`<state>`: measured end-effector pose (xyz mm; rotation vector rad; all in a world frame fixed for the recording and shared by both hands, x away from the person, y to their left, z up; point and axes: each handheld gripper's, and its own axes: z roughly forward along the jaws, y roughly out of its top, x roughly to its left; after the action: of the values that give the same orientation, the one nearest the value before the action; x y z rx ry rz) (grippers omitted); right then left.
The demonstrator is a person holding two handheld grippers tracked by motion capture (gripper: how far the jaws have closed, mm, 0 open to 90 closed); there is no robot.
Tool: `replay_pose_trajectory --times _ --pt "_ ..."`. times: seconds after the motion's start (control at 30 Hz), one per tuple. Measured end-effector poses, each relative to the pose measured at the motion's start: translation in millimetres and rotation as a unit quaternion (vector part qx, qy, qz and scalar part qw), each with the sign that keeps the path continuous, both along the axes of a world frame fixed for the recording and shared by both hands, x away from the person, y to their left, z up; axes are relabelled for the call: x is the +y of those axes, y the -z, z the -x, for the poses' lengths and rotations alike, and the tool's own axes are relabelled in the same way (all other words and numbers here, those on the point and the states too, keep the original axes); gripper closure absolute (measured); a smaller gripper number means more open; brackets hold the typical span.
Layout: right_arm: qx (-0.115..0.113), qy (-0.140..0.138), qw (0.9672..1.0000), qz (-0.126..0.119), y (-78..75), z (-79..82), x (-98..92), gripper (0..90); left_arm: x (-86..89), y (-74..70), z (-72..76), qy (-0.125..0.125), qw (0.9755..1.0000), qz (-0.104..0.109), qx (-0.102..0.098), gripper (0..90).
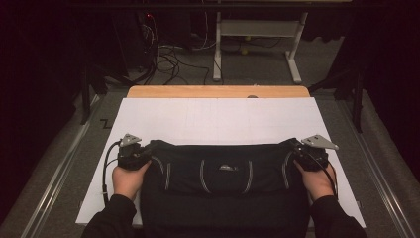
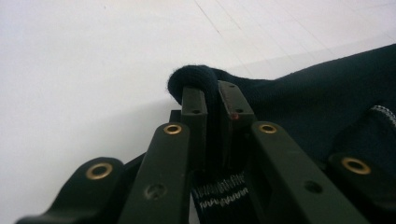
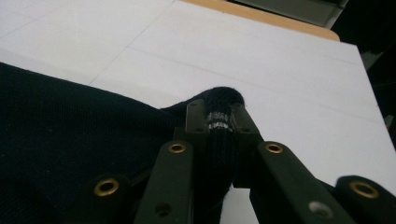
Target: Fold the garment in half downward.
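While both hands sit at the near edge of the table, the dark navy knit garment with white striped trim [image 1: 225, 173] lies folded across the white sheet covering the table [image 1: 218, 121], spanning from one gripper to the other.

Left gripper [image 1: 141, 151]: jaws clamped on the garment's left corner. In the left gripper view [image 2: 212, 100] a rolled bulge of navy knit pokes out past the fingertips [image 2: 194, 100], and a strip of white zigzag trim hangs between the jaw arms lower down.

Right gripper [image 1: 299, 148]: same on the right corner. In the right gripper view [image 3: 219, 116] a knob of fabric sticks up above the pads [image 3: 196, 116], with a thin white stripe band pinched right at the tip line.

View differences:
- high view gives the full layout: garment along the near side of the sheet, small white logo at centre, curved white stripes, light wooden tabletop strip [image 1: 218, 91] at the far edge, grey plates on top of each gripper, the person's dark sleeves.
- gripper views give the pinch detail: fabric is actually between the pads, not just beside them; the corners look lifted slightly off the sheet.
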<state>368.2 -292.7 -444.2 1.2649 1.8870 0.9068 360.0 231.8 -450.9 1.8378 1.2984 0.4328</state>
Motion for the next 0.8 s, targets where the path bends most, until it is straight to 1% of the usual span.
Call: replay_pose_trajectory --times 0.03,0.1,0.17,0.23,0.27,0.33,0.4,0.43,0.47,0.5,0.53,0.63,0.67,0.7,0.73,0.77,0.8 --pt "-0.002 0.000 1.0000 0.000 -0.7 -4.1 0.2 82.3 -0.6 -1.4 -7.3 -0.004 1.0000 0.000 -0.002 78.3" --pt "-0.004 0.005 1.0000 0.004 -2.8 -12.1 1.0 82.3 -1.1 -1.9 -14.2 -0.008 1.0000 -0.005 -0.002 78.3" --pt "-0.009 0.006 0.9999 0.008 -5.9 -19.6 1.9 82.3 -1.5 -2.6 -20.4 -0.014 0.9998 -0.014 -0.002 78.2" --pt "-0.011 0.004 0.9998 0.014 -10.4 -27.0 3.6 82.2 -1.4 -3.6 -27.2 -0.019 0.9996 -0.021 0.005 78.2" --pt "-0.018 0.002 0.9997 0.014 -12.9 -30.0 4.3 82.2 -1.3 -4.8 -31.0 -0.020 0.9994 -0.025 0.011 78.2" --pt "-0.022 0.006 0.9996 0.017 -18.3 -37.2 5.8 82.2 -1.7 -9.3 -37.4 -0.021 0.9990 -0.033 0.019 78.1" --pt "-0.025 0.009 0.9995 0.018 -25.2 -44.3 6.5 82.2 -3.7 -15.7 -42.5 -0.021 0.9987 -0.044 0.016 78.1" --pt "-0.026 0.009 0.9995 0.014 -28.3 -47.6 6.6 82.2 -3.7 -15.7 -42.5 -0.021 0.9987 -0.044 0.016 78.1" --pt "-0.026 0.009 0.9995 0.014 -28.3 -47.6 6.6 82.2 -4.8 -19.0 -44.3 -0.024 0.9987 -0.044 0.010 78.1" --pt "-0.029 0.015 0.9993 0.016 -33.6 -52.6 7.3 82.3 -6.7 -24.8 -48.3 -0.030 0.9986 -0.043 -0.002 78.2" --pt "-0.033 0.017 0.9992 0.017 -35.5 -54.8 7.6 82.3 -7.4 -27.0 -50.9 -0.031 0.9984 -0.046 0.000 78.1" --pt "-0.031 0.019 0.9993 0.014 -38.1 -59.1 7.2 82.3 -8.0 -27.9 -55.0 -0.033 0.9981 -0.053 0.002 78.1" --pt "-0.030 0.016 0.9994 0.008 -37.5 -61.9 7.7 82.2 -8.0 -26.6 -56.7 -0.036 0.9978 -0.055 0.005 78.1" --pt "-0.028 0.017 0.9994 0.005 -35.8 -62.9 8.6 82.2 -7.5 -24.4 -58.2 -0.038 0.9976 -0.056 0.010 78.0" --pt "-0.022 0.016 0.9996 0.003 -33.3 -64.0 9.6 82.1 -6.8 -18.6 -60.5 -0.039 0.9968 -0.066 0.023 77.9" --pt "-0.015 0.015 0.9998 0.004 -30.2 -65.2 11.0 82.0 -7.0 -15.2 -61.2 -0.040 0.9965 -0.069 0.027 77.8" --pt "-0.015 0.015 0.9998 0.004 -30.2 -65.2 11.0 82.0 -7.0 -15.2 -61.2 -0.040 0.9965 -0.069 0.027 77.6"
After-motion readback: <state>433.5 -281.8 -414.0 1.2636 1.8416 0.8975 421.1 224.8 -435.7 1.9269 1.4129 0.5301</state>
